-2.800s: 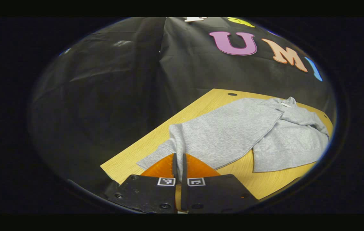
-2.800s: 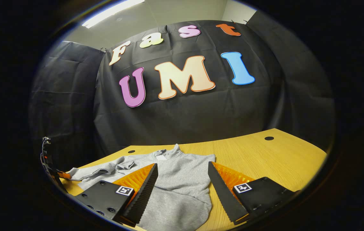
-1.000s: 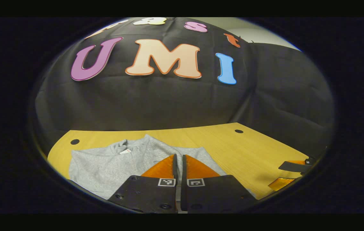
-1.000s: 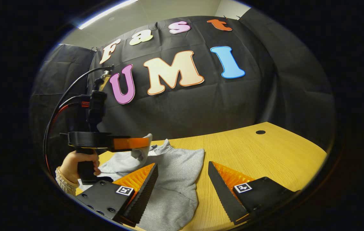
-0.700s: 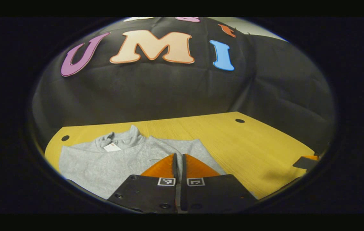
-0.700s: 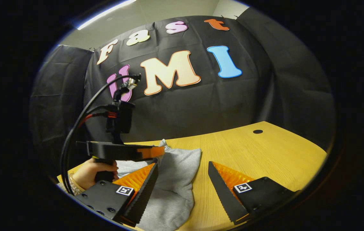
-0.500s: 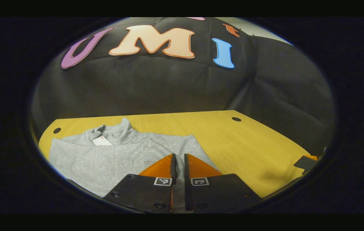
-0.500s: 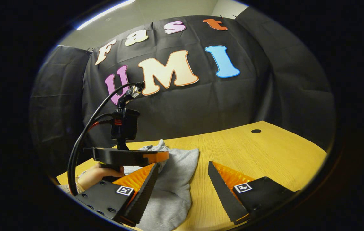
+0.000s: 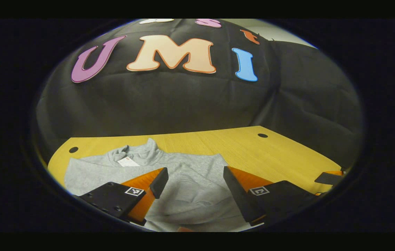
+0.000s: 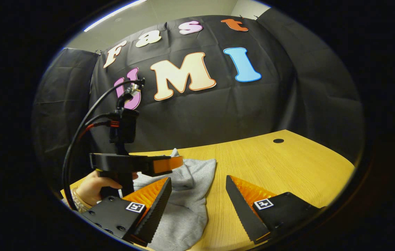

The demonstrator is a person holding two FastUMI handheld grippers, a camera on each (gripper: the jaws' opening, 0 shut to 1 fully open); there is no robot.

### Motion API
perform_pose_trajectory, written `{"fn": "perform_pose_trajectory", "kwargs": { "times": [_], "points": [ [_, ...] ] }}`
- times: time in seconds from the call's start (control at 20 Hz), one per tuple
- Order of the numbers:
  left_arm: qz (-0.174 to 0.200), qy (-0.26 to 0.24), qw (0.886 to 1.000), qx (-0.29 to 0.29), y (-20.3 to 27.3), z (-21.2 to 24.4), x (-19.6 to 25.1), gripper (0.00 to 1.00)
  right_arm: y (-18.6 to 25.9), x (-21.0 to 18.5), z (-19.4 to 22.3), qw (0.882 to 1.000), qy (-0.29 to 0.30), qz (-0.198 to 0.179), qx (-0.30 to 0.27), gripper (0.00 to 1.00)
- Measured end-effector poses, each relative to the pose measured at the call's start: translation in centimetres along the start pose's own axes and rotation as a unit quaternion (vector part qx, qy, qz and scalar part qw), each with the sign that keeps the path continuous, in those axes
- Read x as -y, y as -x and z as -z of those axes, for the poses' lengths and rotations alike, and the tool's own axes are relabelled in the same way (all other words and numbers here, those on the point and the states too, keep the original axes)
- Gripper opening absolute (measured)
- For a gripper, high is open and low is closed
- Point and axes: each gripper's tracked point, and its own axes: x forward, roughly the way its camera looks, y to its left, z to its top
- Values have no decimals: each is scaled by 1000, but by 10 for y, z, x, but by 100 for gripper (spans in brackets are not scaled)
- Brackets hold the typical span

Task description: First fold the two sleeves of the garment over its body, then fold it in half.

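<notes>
A grey sweatshirt lies flat on the wooden table, collar with its white tag at the far side. A sleeve lies folded across the body, bunched in a soft ridge. My left gripper hovers open just above that sleeve, holding nothing. In the right gripper view the sweatshirt sits at the lower left, with the left gripper over it in a person's hand. My right gripper stands open and empty above the garment's right edge. It also peeks in as the right gripper at that view's far right.
Two small round holes sit near the table's back corners. Bare wood stretches to the right of the garment. Black cloth walls close the booth behind and on both sides. Cables rise from the left gripper's camera mount.
My left gripper carried the sleeve across the body, lowered it, then opened and let it go. The right gripper stayed open and barely moved.
</notes>
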Motion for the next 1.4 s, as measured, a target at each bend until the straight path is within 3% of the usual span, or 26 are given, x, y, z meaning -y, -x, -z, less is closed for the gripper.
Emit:
{"fn": "perform_pose_trajectory", "kwargs": {
  "times": [0.4, 0.85, 1.4],
  "points": [
    [-55, -17, 998, 4, 98, 0, -85, 93, 3, -28, 7, 999, 13, -27, -15, 97],
    [-127, -20, 988, -83, 217, 81, -185, 94, 31, -56, 44, 996, 46, -43, -67, 97],
    [-154, -2, 977, -148, 292, 166, -198, 95, 57, -64, 106, 988, 49, -35, -143, 97]
  ]
}}
